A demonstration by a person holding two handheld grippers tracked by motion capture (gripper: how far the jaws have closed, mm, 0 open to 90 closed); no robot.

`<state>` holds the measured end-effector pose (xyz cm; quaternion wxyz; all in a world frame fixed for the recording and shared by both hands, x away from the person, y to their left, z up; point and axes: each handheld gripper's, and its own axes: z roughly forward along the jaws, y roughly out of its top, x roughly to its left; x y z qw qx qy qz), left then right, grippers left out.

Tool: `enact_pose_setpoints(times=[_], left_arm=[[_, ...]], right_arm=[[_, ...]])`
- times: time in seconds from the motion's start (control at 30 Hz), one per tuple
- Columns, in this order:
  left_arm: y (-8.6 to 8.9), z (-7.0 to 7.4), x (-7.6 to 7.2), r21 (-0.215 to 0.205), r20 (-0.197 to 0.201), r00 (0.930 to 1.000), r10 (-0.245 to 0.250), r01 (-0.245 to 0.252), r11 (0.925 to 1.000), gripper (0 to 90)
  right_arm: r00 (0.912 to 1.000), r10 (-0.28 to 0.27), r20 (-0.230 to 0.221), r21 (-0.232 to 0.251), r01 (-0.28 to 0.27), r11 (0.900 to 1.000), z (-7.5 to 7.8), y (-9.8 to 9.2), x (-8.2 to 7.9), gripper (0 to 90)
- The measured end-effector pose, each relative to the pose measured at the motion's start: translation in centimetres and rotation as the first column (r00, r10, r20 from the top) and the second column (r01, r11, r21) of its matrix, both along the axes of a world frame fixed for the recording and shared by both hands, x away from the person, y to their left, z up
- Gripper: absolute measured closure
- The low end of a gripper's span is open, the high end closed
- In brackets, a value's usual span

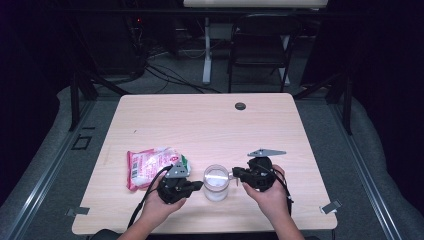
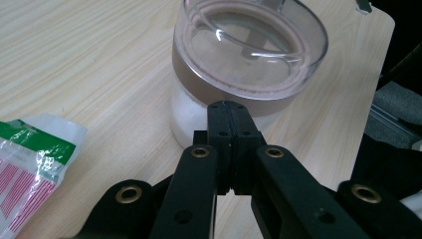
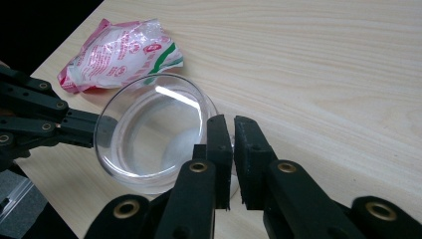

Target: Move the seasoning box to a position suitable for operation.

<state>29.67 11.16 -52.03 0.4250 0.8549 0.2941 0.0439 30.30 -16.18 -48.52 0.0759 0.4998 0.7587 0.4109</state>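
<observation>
- We have the jar (image 1: 216,183) upright near the counter's (image 1: 210,120) front edge, its long axis vertical, lid (image 2: 249,45) facing up.
- Left tool (image 1: 200,185): pressed together, empty, tips against the jar's side.
- Right tool (image 1: 233,174): nearly closed, seemingly pinching the lid's rim.
- Judged step: opening the lid; next, steady the jar, then lift.

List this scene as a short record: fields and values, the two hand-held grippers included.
surface: light wooden table
main object: clear jar with white contents, standing upright
jar top: clear lid above a golden band
other item: pink, white and green bag, lying on the left hand-held gripper's side of the jar
left hand-held gripper: jaws shut, tips at the jar's side below the band
right hand-held gripper: at the jar's opposite rim, narrow gap between the jaws, unclear whether they pinch anything
</observation>
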Motion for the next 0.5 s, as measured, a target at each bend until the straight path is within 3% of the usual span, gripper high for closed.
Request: enact_pose_setpoints(times=[0.17, 0.5], left_arm=[[-0.03, 0.35, -0.14, -0.048, -0.018, 0.9995, -0.027, 0.026, 0.9985, 89.8], [-0.28, 1.00, -0.29, -0.071, -0.019, 0.9996, -0.022, 0.020, 0.9973, 88.8]], right_arm=[[1.0000, -0.003, 0.000, 0.003, 0.003, 1.000, -0.04, -0.02, -0.01, 85.5], [1.0000, 0.007, 0.000, 0.010, -0.007, 1.000, 0.09, -0.01, -0.38, 80.1]])
